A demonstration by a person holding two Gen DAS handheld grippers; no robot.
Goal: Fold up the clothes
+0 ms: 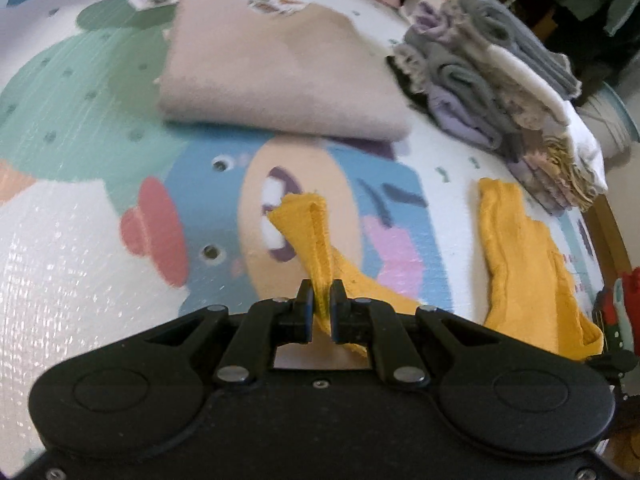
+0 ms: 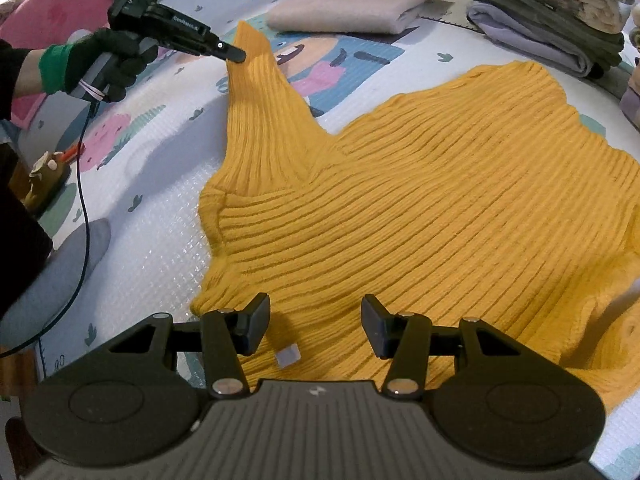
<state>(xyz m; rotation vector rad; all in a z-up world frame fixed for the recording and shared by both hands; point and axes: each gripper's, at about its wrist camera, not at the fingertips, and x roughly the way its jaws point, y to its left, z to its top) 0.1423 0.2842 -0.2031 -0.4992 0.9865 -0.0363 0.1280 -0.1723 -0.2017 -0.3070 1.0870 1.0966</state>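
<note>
Left gripper (image 1: 320,300) is clamped on the yellow sweater's (image 2: 440,200) sleeve cuff (image 1: 308,216), centre frame. Right gripper (image 2: 314,320) hangs open over the sweater's lower edge, gripping nothing.

The mustard-yellow ribbed knit sweater (image 2: 420,200) is one solid colour, its ribs running as darker parallel lines. Under it the glossy padded play mat (image 2: 160,240) is white with cartoon patches — mint green, sky blue, peach, pink and coral red. The folded fleece garment (image 1: 280,76) is pale beige. The stack of folded clothes (image 1: 500,100) mixes grey, lavender, cream and white. The gloved hand (image 2: 104,60) wears black with a green cuff.
</note>
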